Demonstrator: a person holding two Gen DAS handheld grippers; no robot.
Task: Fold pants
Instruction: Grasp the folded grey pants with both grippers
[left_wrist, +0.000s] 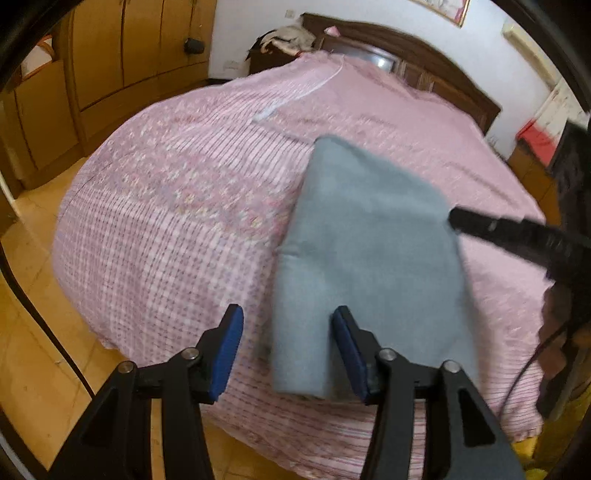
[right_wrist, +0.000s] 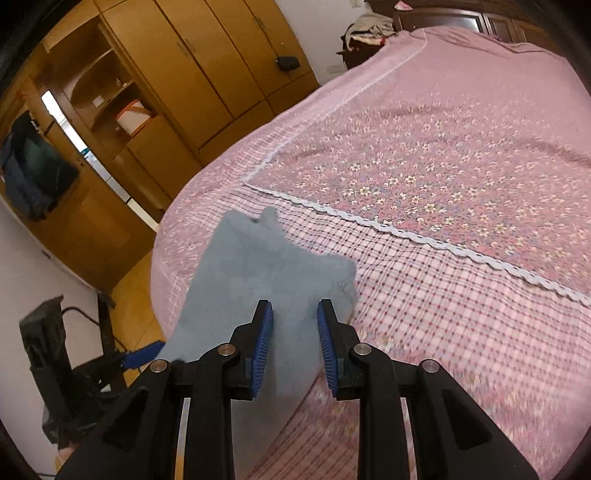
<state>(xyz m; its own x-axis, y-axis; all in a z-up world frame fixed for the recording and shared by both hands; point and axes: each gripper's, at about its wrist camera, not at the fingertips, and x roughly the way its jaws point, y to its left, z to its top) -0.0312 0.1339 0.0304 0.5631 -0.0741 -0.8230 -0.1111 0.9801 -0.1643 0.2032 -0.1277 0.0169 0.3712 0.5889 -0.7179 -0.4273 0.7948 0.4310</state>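
Your left gripper (left_wrist: 286, 354) hangs wide open, empty — the folded grey pants (left_wrist: 369, 258) lie dead ahead on the pink bedspread (left_wrist: 166, 221), long axis running away. Right gripper (right_wrist: 294, 347), part-open over their edge, grips nothing.

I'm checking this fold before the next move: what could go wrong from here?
1. Both claws, left claw and right claw, are open, so nothing holds the grey pants; the fold may slip.
2. The pants lie near the edge of the pink bedspread and could slide to the floor.
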